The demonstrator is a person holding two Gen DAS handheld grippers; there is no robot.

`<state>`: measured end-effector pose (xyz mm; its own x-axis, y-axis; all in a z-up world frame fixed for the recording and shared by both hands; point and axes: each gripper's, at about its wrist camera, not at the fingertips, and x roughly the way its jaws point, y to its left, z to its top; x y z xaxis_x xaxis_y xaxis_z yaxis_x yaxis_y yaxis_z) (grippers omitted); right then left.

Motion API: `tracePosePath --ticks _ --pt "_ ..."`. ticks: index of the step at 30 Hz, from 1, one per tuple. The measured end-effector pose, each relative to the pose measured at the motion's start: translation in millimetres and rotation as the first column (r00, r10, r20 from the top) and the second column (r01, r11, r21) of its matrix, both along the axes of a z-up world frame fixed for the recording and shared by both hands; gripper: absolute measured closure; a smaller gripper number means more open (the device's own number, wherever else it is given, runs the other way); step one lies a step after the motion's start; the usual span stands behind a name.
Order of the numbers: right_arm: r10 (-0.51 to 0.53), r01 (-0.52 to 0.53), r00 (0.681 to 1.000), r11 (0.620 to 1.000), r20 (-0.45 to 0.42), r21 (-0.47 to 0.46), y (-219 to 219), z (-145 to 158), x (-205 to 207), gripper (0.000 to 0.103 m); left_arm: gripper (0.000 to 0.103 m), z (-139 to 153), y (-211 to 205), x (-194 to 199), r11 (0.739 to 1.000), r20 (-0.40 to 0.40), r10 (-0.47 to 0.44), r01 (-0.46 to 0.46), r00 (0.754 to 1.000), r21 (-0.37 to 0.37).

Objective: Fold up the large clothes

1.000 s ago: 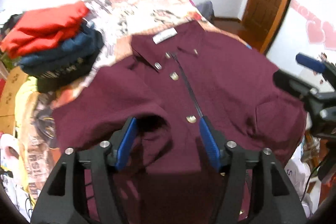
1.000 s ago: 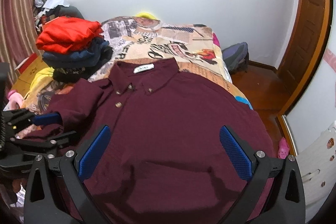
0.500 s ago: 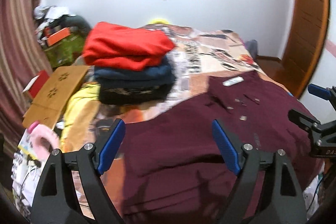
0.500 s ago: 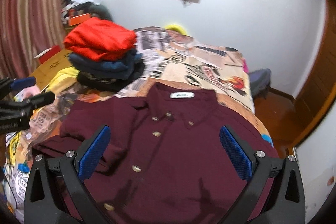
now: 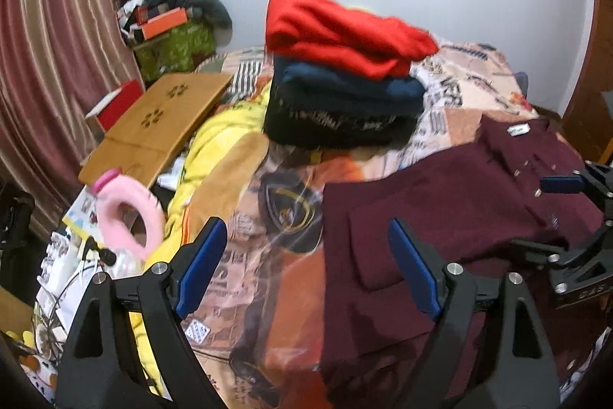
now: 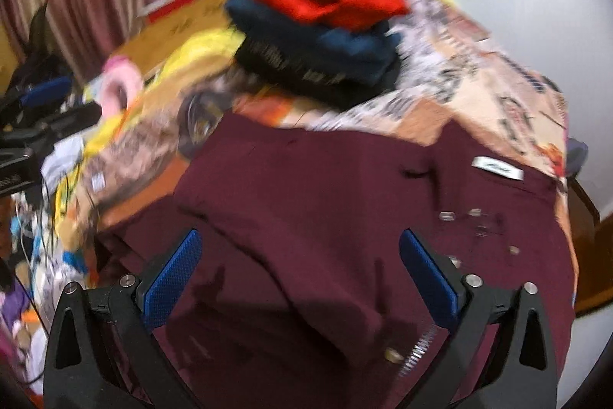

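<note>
A maroon button-up shirt [image 5: 452, 213] lies spread front-up on the bed. In the left wrist view it fills the 3 to 5 o'clock area, its collar with a white label [image 5: 519, 130] toward 2 o'clock and a sleeve folded across the body. In the blurred right wrist view the shirt [image 6: 345, 217] covers the centre down to 6 o'clock, collar label at 3 o'clock.

One maroon shirt [image 5: 440, 202]; three folded garments [image 5: 341, 71] stacked; one pink ring [image 5: 128, 213]; one wooden board [image 5: 153, 125].
</note>
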<state>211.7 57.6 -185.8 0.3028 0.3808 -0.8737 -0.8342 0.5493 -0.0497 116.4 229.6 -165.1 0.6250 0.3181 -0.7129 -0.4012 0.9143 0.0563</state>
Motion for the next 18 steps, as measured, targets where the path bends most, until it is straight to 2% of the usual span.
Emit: tracePosePath --ticks 3,8,11,13,14,15,16,18 --pt "0.039 -0.041 0.998 0.997 -0.040 -0.062 21 -20 -1 0.005 0.017 -13 6 1 1.000 -0.034 0.007 -0.008 0.999 -0.014" --pt "0.088 -0.108 0.987 0.982 -0.133 -0.153 49 -50 -6 0.021 0.018 -22 12 -2 0.998 -0.043 0.016 -0.018 0.999 -0.058" --pt "0.102 -0.121 0.989 0.974 -0.106 -0.190 56 -59 -8 0.031 0.017 -25 13 -2 0.998 -0.046 0.020 -0.023 0.999 -0.062" --pt "0.106 -0.122 0.990 0.976 -0.098 -0.180 56 -57 -9 0.052 0.017 -26 13 -2 0.998 -0.047 0.019 -0.022 0.999 -0.065" --pt "0.102 -0.114 0.991 0.980 -0.082 -0.163 54 -53 -9 0.058 0.017 -25 13 -2 0.998 -0.047 0.020 -0.023 0.999 -0.066" --pt "0.092 -0.098 0.995 0.984 -0.049 -0.148 52 -49 -9 0.077 0.017 -25 12 -2 0.998 -0.047 0.020 -0.023 0.999 -0.067" --pt "0.089 -0.092 0.996 0.986 -0.031 -0.135 50 -45 -8 0.088 0.017 -26 13 -2 0.998 -0.046 0.018 -0.021 0.999 -0.066" --pt "0.070 -0.071 0.997 0.994 -0.013 -0.082 42 -34 -4 0.093 0.017 -25 12 -2 0.998 -0.046 0.025 -0.027 0.999 -0.063"
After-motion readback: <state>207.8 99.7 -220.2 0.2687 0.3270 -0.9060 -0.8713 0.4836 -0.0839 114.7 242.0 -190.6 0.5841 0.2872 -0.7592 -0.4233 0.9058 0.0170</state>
